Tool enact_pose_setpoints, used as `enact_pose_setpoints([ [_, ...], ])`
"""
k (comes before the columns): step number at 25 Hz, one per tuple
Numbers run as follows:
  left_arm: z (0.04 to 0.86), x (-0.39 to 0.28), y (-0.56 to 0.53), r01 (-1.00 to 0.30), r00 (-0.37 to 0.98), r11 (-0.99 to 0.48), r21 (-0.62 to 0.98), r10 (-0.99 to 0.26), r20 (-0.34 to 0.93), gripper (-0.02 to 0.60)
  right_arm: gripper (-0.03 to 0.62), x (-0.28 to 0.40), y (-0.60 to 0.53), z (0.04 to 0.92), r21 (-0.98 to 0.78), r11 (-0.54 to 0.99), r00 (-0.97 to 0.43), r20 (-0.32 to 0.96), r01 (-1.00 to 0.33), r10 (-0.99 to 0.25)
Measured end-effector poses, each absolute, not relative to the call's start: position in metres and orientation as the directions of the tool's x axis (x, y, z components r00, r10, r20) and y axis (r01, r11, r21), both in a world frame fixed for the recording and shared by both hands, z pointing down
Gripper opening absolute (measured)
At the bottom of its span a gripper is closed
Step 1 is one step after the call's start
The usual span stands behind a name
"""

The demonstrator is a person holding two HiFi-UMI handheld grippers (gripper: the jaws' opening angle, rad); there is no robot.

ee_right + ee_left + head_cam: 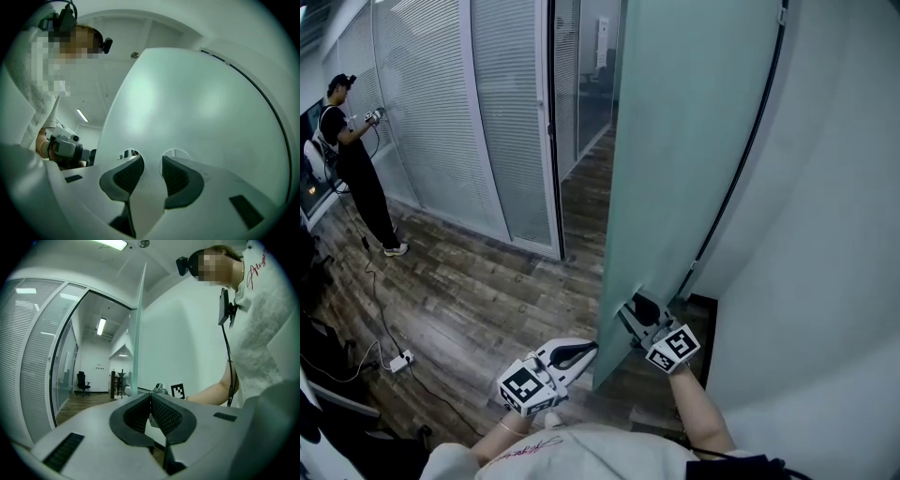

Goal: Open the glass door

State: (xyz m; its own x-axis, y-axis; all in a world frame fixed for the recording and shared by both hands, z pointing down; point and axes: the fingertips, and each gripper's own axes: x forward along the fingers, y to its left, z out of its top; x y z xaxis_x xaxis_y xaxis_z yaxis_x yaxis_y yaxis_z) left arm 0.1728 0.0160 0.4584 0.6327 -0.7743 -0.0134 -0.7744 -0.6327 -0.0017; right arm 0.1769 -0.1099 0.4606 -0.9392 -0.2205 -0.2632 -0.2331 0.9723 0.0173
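Observation:
The frosted glass door (675, 159) stands swung open, its free edge (136, 333) upright in front of me. My right gripper (634, 312) is low against the door's face beside that edge. Its jaws are open a little with nothing between them, and the door panel (197, 112) fills its view. Two small round openings (176, 153) show in the glass just past the fingertips. My left gripper (577, 354) hangs to the left of the door edge, apart from it and shut on nothing. In the left gripper view its fingertips (150, 397) meet.
A glass partition with white blinds (441, 103) runs along the left, with a doorway (586, 84) behind it. A person in black (352, 159) stands by that partition. Cables and a power strip (401, 359) lie on the wooden floor. A white wall (825, 234) is close on the right.

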Motion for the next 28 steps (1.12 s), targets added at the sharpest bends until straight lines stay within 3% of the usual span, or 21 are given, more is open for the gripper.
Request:
enact_pose_setpoints([
  [22,0.446,0.299,0.027,-0.67,0.739,-0.741,0.034,-0.671,-0.054,0.018,0.14,0.296,-0.075,0.452,-0.011,0.981,-0.946,-0.263,-0.192,-0.188],
  [28,0.454,0.326,0.033,-0.626,0.779,-0.779,-0.024,-0.625,-0.054,0.018,0.14,0.324,-0.069,0.455,-0.014,0.98,-0.943,-0.27,-0.197,-0.193],
])
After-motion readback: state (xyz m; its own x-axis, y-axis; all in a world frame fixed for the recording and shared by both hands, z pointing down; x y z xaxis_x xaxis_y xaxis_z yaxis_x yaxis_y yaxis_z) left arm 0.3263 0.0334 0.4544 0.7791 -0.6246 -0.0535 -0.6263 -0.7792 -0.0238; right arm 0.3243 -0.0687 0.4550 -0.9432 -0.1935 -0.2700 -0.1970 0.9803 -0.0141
